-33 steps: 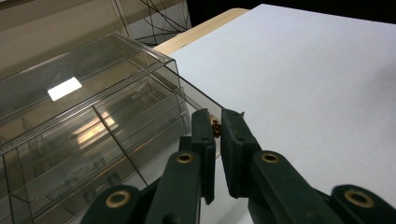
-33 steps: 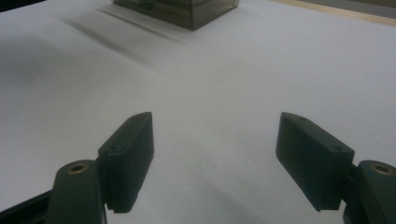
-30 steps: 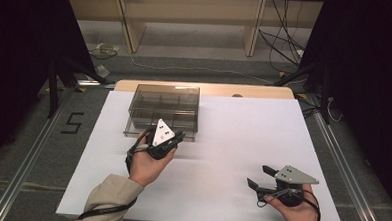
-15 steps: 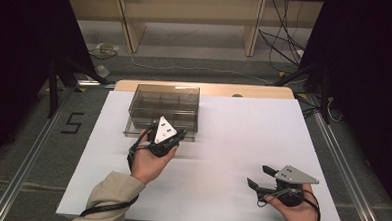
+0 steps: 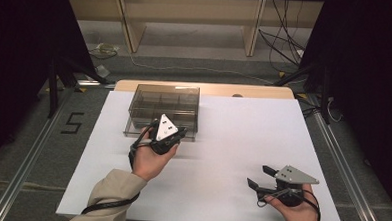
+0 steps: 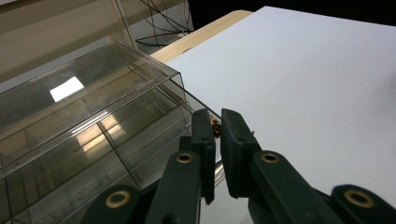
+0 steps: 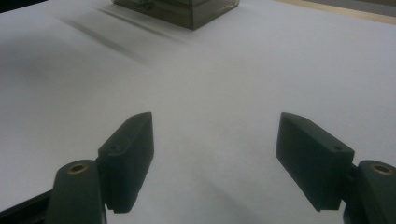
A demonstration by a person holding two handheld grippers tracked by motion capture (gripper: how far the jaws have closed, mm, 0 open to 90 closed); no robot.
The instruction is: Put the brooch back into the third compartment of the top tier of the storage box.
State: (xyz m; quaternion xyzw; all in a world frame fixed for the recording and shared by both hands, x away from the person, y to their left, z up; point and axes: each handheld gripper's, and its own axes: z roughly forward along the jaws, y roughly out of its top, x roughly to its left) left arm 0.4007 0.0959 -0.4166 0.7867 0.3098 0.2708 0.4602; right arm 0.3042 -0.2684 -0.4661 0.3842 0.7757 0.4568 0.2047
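Left gripper [image 5: 175, 134] at box's [image 5: 149, 96] 6 o'clock edge, jaws nearly closed, possibly pinching the lid lip. Right gripper [image 5: 261, 179] spread wide, holding nothing.

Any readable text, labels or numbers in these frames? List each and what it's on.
"5": dark figure marked on the grey floor, left of the table in the high view.
No print can be made out on the clear compartment box, the left hand-held gripper or the right hand-held gripper.
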